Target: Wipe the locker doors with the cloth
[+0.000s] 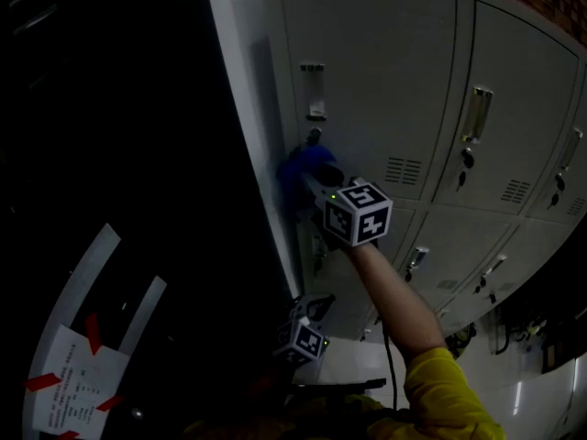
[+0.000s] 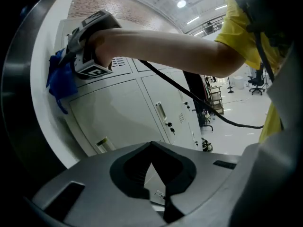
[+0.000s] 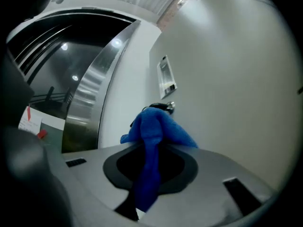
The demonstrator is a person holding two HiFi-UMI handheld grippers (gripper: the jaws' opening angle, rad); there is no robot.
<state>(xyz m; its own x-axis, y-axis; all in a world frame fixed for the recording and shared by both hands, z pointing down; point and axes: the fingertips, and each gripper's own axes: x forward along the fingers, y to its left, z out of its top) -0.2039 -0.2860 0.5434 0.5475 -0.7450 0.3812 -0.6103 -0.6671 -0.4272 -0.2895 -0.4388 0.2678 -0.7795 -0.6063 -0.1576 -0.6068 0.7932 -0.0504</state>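
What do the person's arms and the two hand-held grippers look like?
The right hand-held gripper and left hand-held gripper are grey with dark jaw recesses. Each carries a white cube with black square markers. A black cable trails from the right one. The sleeve is yellow, leaving the forearm bare.

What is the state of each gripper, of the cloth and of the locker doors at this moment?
Right gripper: shut on the blue cloth.
Left gripper: shut, holding nothing.
Blue cloth: bunched, against a locker door beside its lock.
Locker doors: all visible ones closed.
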